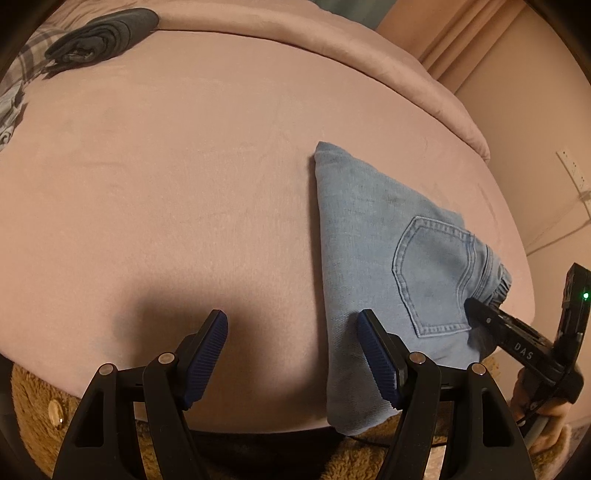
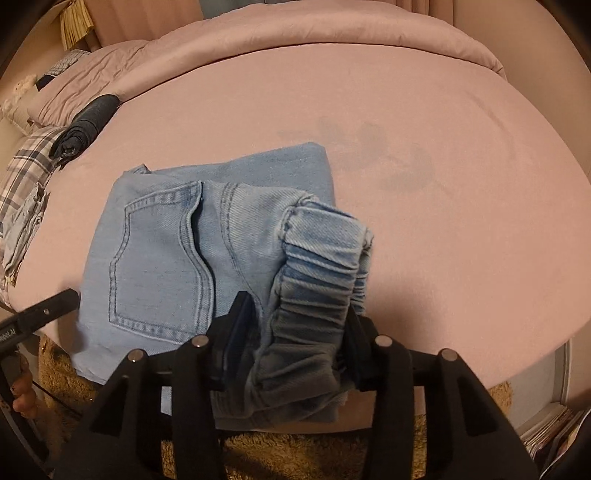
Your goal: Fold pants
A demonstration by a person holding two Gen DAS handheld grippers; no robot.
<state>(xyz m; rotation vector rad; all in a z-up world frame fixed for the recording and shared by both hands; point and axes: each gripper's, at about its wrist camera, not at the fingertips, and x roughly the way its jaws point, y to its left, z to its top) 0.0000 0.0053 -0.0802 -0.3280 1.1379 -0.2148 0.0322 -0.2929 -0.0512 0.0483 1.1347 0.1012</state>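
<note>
Light blue jeans (image 1: 373, 236) lie folded on the pink bed near its front edge, back pocket (image 1: 432, 273) up. They also show in the right wrist view (image 2: 173, 251). My left gripper (image 1: 291, 354) is open and empty, low over the bed; its right finger is at the jeans' left edge. My right gripper (image 2: 295, 332) is shut on the jeans' elastic waistband (image 2: 317, 280), which is bunched between the jaws and lifted off the fold. The right gripper also shows in the left wrist view (image 1: 476, 308), at the pocket's right side.
The pink bed sheet (image 1: 166, 184) spreads wide to the left and back. A rolled dark garment (image 1: 99, 35) and plaid clothes (image 2: 26, 166) lie at the far left. A pink duvet (image 2: 332, 33) is piled at the back. A brown fuzzy rug (image 2: 295, 454) lies below the bed edge.
</note>
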